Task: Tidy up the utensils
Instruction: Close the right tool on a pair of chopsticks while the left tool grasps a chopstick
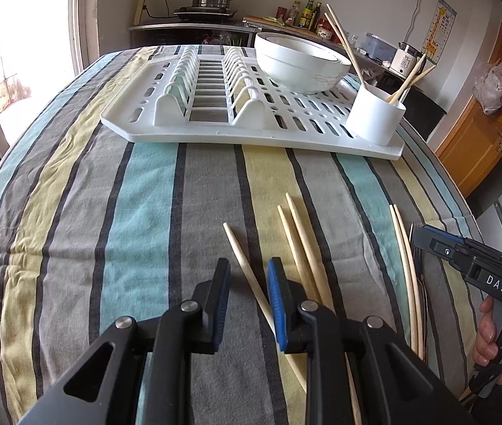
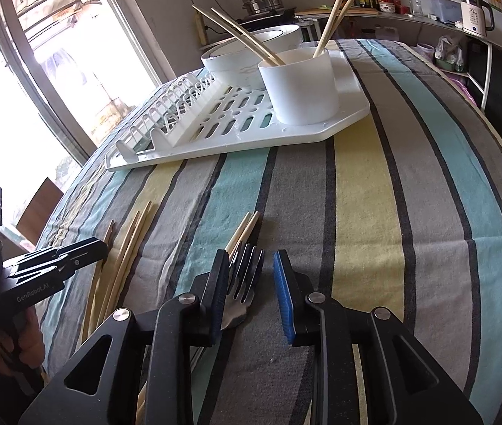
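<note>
Your left tool (image 1: 248,276) hovers with a narrow gap and nothing gripped, a single chopstick (image 1: 247,276) lying on the striped desk (image 1: 109,212) between its pads. Your right tool (image 2: 251,269) is likewise slightly parted and empty, the forks (image 2: 245,265) lying just inside its left pad, with a chopstick pair (image 2: 242,230) poking out at 12 o'clock. Farther at 12 o'clock sits the white rack (image 1: 215,134), its cup (image 1: 375,113) holding chopsticks at 2 o'clock beside stacked bowls (image 1: 300,63).
</note>
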